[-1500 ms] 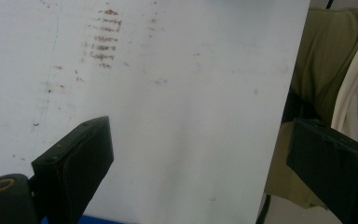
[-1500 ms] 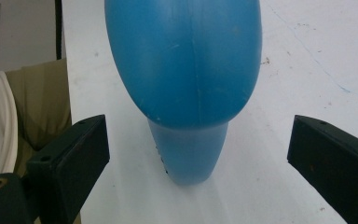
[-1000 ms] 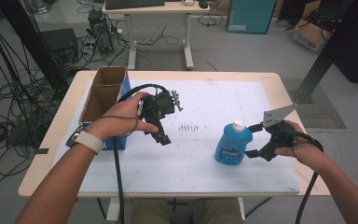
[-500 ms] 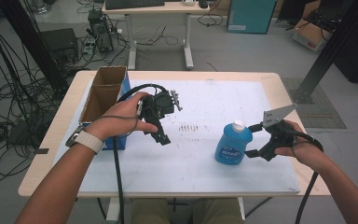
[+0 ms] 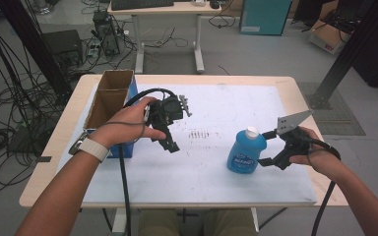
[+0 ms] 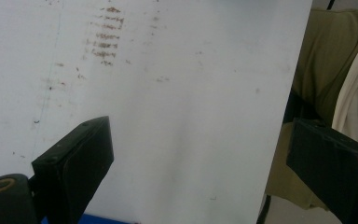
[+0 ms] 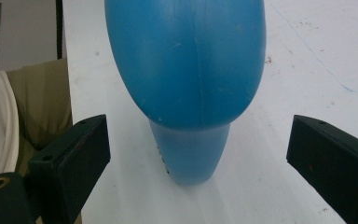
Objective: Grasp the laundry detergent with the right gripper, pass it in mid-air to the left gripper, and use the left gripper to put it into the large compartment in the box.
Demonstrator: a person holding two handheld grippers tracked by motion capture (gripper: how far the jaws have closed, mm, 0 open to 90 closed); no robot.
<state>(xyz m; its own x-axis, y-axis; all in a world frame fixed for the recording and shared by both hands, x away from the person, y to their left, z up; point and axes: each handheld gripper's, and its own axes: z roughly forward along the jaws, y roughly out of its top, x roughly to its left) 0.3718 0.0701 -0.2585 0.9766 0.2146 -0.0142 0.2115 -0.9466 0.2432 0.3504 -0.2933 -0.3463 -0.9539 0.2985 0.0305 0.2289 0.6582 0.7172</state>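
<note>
Two grippers over the white mat [image 5: 211, 177], both spread wide, nothing pinched.

Left gripper [image 5: 170, 142] sits at about 9 o'clock on the table, held in the left hand [image 5: 130, 123], jaws pointing down toward 5 o'clock. In the left gripper view the jaws are far apart over bare mat, with brown smudges [image 6: 103, 39] at 11 o'clock of that view.

Right gripper [image 5: 270, 152] is at about 4 o'clock on the table, held in the right hand [image 5: 320, 157], jaws aimed toward 9 o'clock at the blue bottle [image 5: 245, 151]. Bottle stands upright on the mat, white cap [image 5: 251, 132] on top, just beside the jaw tips. In the right gripper view the bottle [image 7: 186, 74] sits centred between the spread jaws, neither jaw touching it.

Open cardboard box [image 5: 109, 96] stands at the mat's 10 o'clock edge, just behind the left hand.
</note>
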